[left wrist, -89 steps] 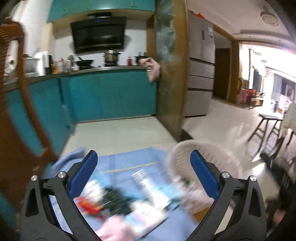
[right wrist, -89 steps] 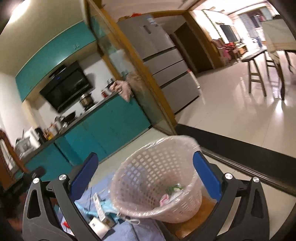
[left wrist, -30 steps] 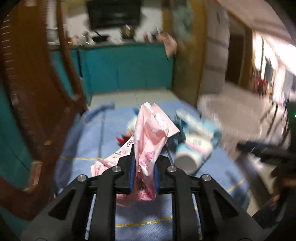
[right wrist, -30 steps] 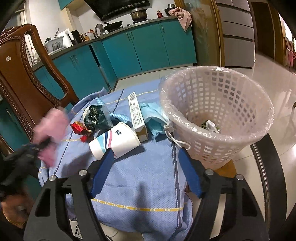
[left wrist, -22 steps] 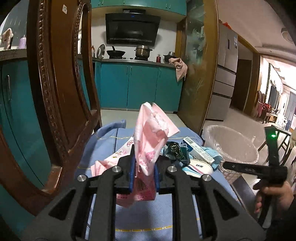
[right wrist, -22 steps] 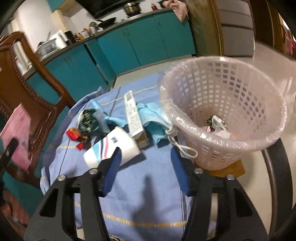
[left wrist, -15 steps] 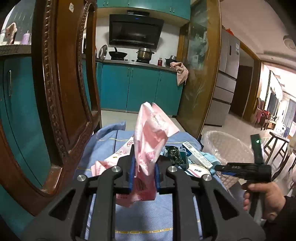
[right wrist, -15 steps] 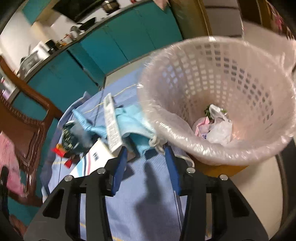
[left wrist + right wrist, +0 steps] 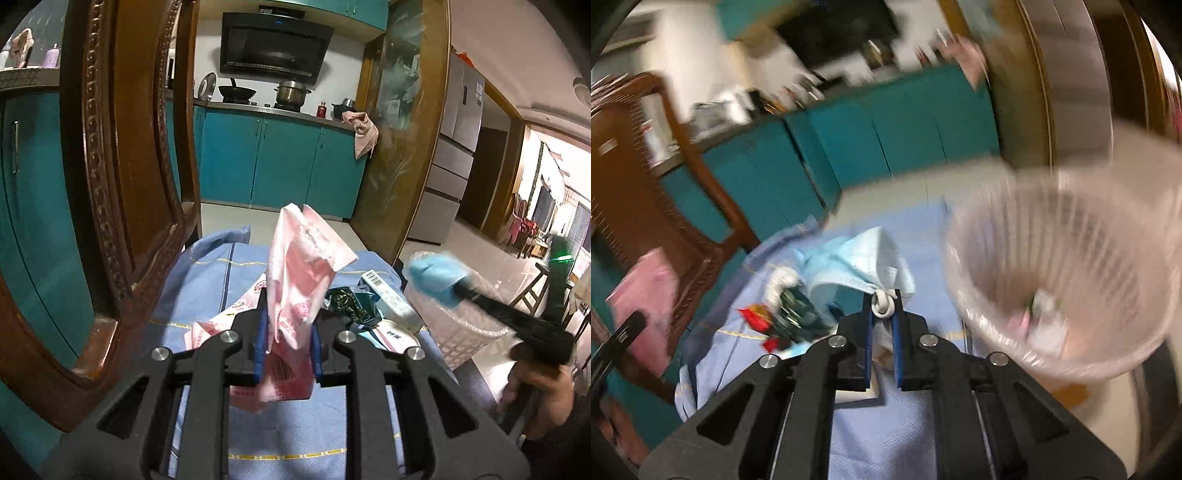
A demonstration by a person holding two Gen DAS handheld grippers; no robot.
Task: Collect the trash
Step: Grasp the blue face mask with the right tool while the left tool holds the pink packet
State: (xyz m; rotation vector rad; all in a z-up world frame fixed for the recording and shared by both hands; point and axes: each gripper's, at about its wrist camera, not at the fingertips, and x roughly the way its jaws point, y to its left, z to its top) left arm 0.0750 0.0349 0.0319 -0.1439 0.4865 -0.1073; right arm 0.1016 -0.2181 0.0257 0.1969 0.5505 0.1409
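Trash is only partly gathered, as far as you can judge: the white lattice plastic basket with its clear liner (image 9: pixel 1067 288) already holds a few scraps at the bottom, though blur keeps you from naming them. On the blue cloth-covered table (image 9: pixel 221 295) there remain a dark green crumpled foil wrapper (image 9: pixel 349 297), a long white carton with a barcode (image 9: pixel 388 295), a white paper cup lying on its side (image 9: pixel 391 334) and a small red wrapper (image 9: pixel 757 317).

Your left gripper (image 9: pixel 287 341) is clamped together on the crumpled pink printed plastic bag (image 9: pixel 303 280), which stands up out of the jaws and hangs below them. It is held above the near part of the table, beside the carved brown wooden chair (image 9: pixel 122 184), and the basket sits well off to its right, so that bag has a full crossing to make.

Your right gripper (image 9: pixel 882 332) is pinched shut on the white knotted ear loop of the light blue face mask (image 9: pixel 857 258); the mask body drapes forward beyond the fingertips. Seen from the left wrist camera, the mask is lifted off the table just beside the basket rim, with the gripper reaching in from the right. That view is smeared, so you cannot tell whether the mask is over the opening yet. Both loads are unreleased.
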